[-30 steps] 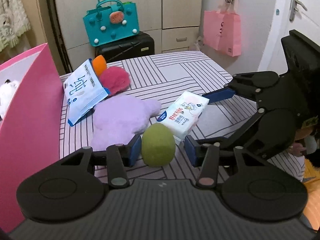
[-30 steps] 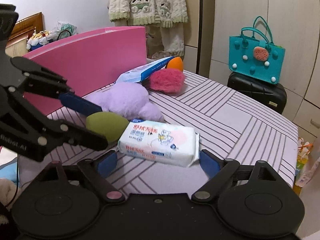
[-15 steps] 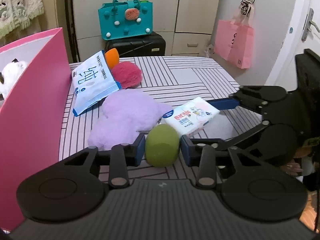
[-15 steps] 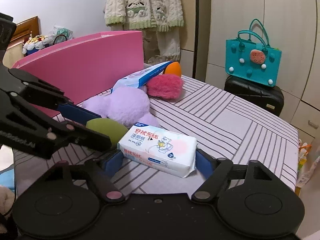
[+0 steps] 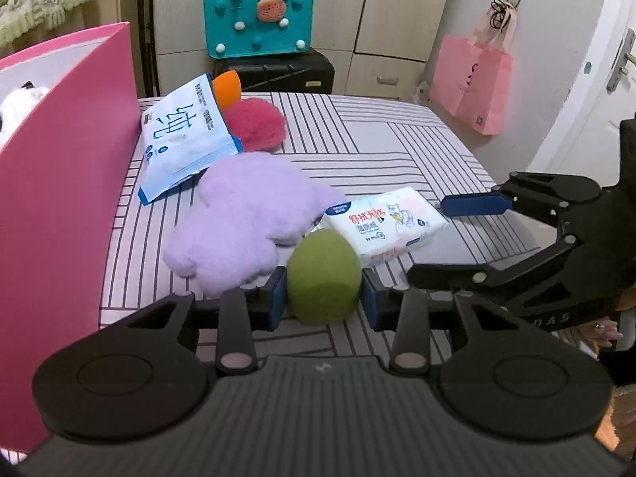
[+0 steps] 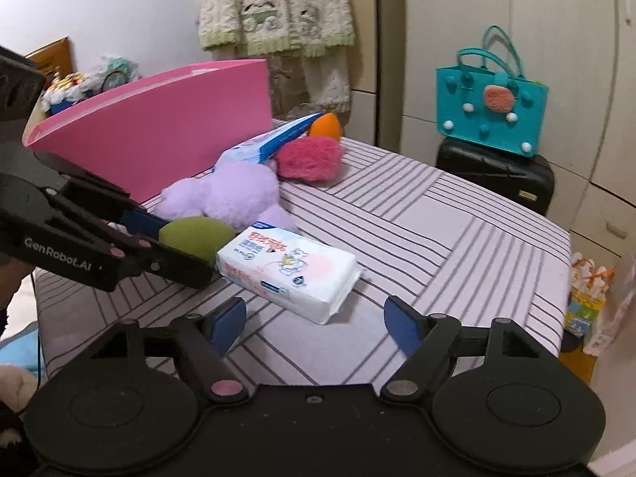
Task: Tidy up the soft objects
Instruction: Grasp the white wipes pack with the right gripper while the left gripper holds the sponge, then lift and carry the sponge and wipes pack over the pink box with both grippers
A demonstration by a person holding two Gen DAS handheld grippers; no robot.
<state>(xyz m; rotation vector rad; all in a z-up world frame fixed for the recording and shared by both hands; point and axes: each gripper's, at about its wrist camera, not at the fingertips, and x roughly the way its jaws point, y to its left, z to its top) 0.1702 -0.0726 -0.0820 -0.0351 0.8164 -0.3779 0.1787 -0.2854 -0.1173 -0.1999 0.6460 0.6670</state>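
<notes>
A: From the left wrist camera, how far along does it look?

B: Early, I'd judge. The left gripper (image 5: pixel 322 293) has its pads pressed on the green sponge egg (image 5: pixel 322 277), at the near edge of the desk (image 5: pixel 397 147). The pink bin (image 5: pixel 67 183) stands at the left with something white and fluffy inside (one piece already sorted, perhaps). Still out on the striped cloth: the purple plush (image 5: pixel 246 214), the blue tissue pack (image 5: pixel 185 139) leaning over it, the red pompom (image 5: pixel 258 125), the orange egg (image 5: pixel 226 89) and the wet-wipe pack (image 5: pixel 387 222).

A: And the right gripper (image 5: pixel 457 234)?

B: It reaches in from the right, one blue pad just beyond the wet-wipe pack, gripping nothing.

A: The room there?

B: A teal bag (image 5: pixel 258 20) on a black suitcase (image 5: pixel 274 75), pale cupboards, a pink paper bag (image 5: pixel 473 83) hanging by a door.

A: Now the right wrist camera.

B: The right gripper (image 6: pixel 316 324) is opening, its pads clear of the wet-wipe pack (image 6: pixel 288 272), which lies on the desk (image 6: pixel 457 238) just ahead of them, untouched. The left gripper (image 6: pixel 190 256) comes in from the left, clamped on the green sponge egg (image 6: pixel 196 234), beside the pack.

A: So what's left?

B: Nearly everything, I'd say: the egg needs carrying to the pink bin (image 6: pixel 159 127), then the rest. Behind it hangs a knitted cream cardigan (image 6: pixel 278 4).
</notes>
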